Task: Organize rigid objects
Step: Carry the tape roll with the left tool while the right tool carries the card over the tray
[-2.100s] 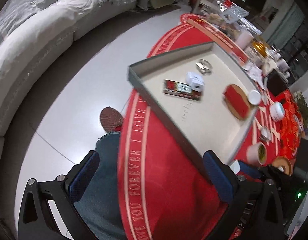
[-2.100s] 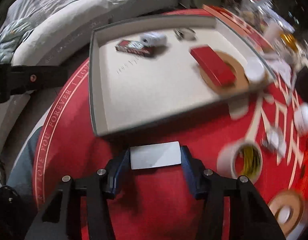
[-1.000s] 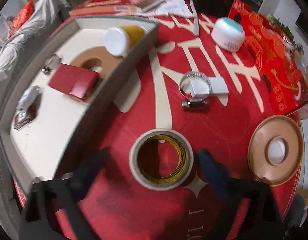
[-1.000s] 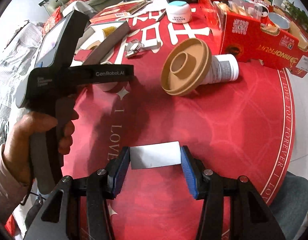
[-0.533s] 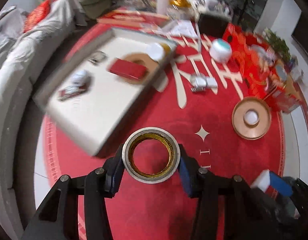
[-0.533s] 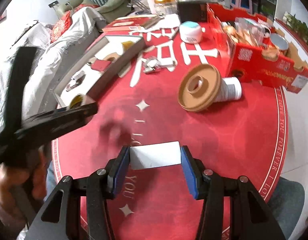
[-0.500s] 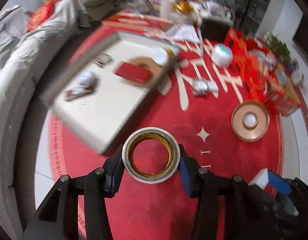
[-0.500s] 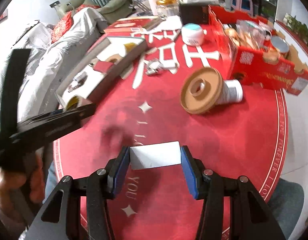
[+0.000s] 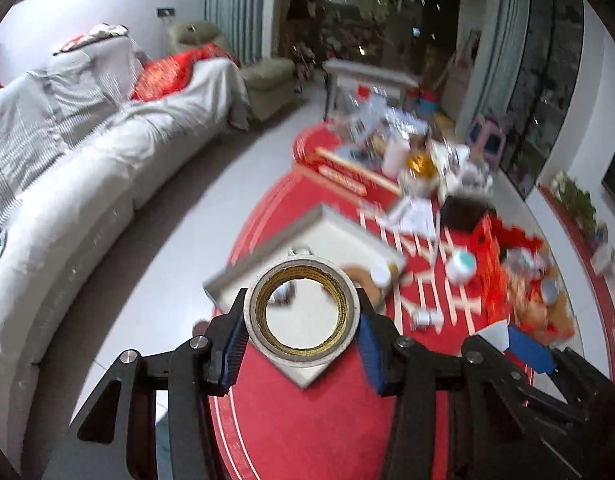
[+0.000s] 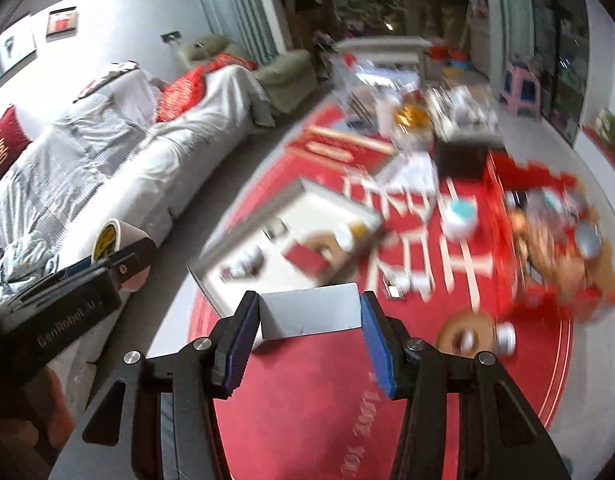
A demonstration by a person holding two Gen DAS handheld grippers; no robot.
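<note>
My left gripper [image 9: 303,322] is shut on a roll of beige tape [image 9: 307,270], held upright high above the round red table [image 9: 307,420]. The right gripper [image 10: 310,322] is shut on a small white box [image 10: 307,310], also well above the table. Below both lies an open grey tray [image 10: 243,236] holding a red box [image 10: 307,260], a brown ring and a few small items. The right wrist view shows the left gripper [image 10: 121,258] with its tape roll [image 10: 107,238] at the left. The white box [image 9: 493,332] shows at the lower right of the left wrist view.
A brown spool [image 10: 467,334], a teal-lidded white jar [image 10: 461,214], a metal clamp [image 10: 397,282] and a red carton [image 10: 547,208] of goods lie on the table. A long white sofa [image 9: 87,184] curves along the left. The far table edge is cluttered.
The left gripper closed on the tape roll and lifted it off the table. Both grippers rose and tilted up, so the room now shows. The right keeps its white box.
</note>
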